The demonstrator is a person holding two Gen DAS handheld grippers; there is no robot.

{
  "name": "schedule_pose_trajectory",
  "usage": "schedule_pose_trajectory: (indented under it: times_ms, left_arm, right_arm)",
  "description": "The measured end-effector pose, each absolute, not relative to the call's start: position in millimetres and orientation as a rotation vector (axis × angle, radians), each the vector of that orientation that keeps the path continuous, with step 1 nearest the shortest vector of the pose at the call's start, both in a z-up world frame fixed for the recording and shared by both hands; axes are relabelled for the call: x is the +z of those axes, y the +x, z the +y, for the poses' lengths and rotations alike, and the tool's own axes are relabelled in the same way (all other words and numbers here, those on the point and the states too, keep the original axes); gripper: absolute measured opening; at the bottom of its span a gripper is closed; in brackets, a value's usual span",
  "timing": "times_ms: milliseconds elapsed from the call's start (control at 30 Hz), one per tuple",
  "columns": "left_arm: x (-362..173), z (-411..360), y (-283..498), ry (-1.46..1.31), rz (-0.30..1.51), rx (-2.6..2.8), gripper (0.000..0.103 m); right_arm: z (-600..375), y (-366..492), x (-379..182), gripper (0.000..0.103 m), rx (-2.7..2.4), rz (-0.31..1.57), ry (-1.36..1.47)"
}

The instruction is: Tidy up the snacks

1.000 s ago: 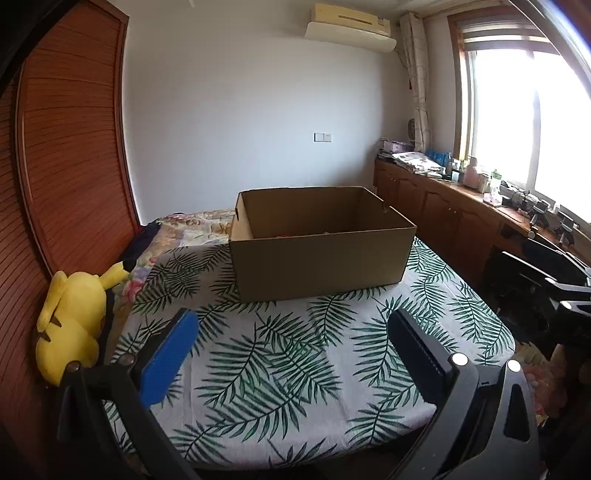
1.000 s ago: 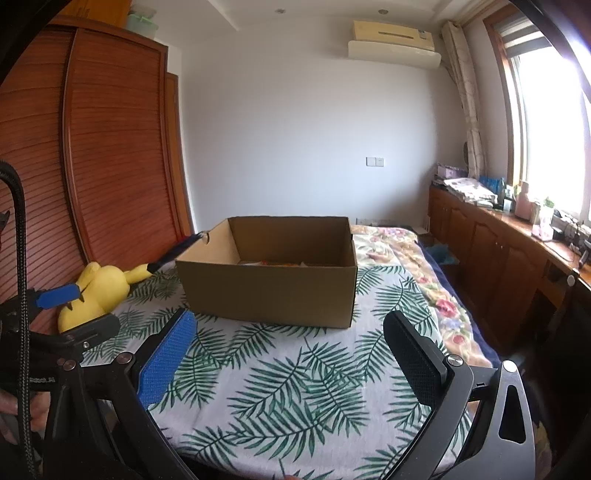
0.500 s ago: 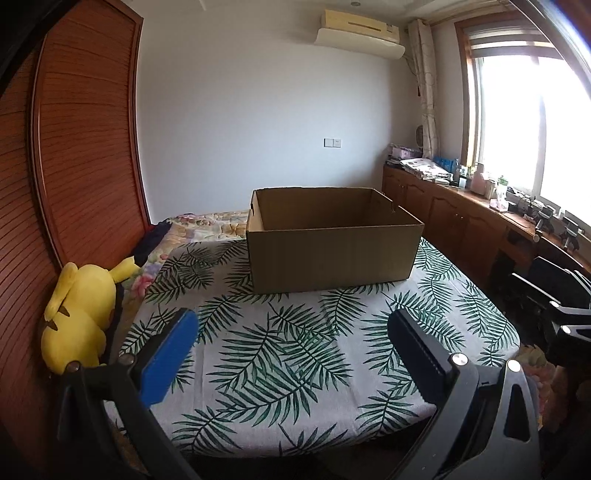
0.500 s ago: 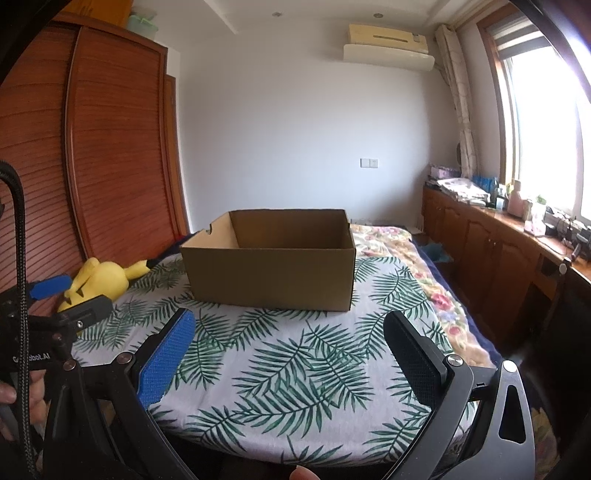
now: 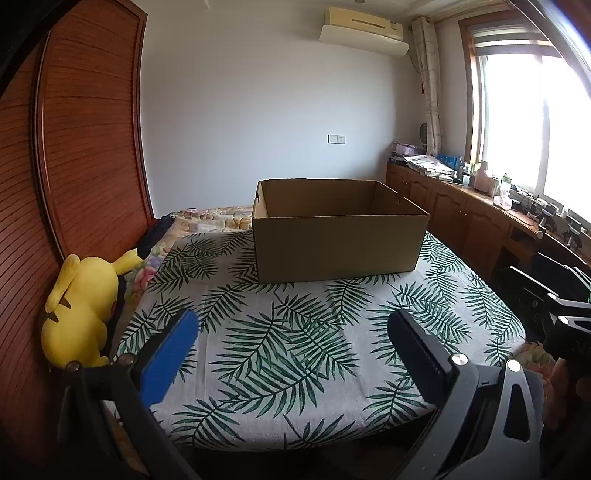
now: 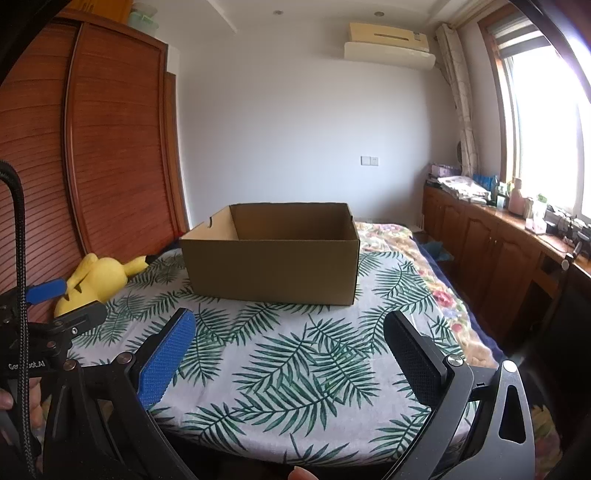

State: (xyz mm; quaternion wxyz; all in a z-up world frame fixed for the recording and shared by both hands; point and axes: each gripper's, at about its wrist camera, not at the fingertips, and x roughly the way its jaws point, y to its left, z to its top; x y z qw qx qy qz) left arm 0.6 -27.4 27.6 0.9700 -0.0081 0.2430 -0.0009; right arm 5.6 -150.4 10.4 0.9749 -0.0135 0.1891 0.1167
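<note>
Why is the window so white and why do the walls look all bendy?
Left wrist view: the window is blown out by daylight, so nothing outside shows, and the fisheye lens curves the wooden wardrobe. Right wrist view: same white glare at the window, same bowed wardrobe; the cardboard box stays sharp.

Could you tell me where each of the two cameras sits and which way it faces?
Left wrist: rides the left gripper, open, facing across the leaf-print cloth to the cardboard box; the right gripper shows at the right edge.
Right wrist: rides the right gripper, open, facing the box from further right; the left gripper shows at left.
Shared: box, cloth, yellow plush, air conditioner.
</note>
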Motion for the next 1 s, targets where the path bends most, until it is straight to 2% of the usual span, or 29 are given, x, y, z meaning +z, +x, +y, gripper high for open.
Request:
schedule_pose_trajectory:
  times_ms: [1000]
  left_arm:
    - [29.2,-27.4,-1.4,-0.016,0.487,-0.001,0.103]
  right_arm:
    - [-155.6,5.3,5.9,0.103,0.221,0.385,-0.019]
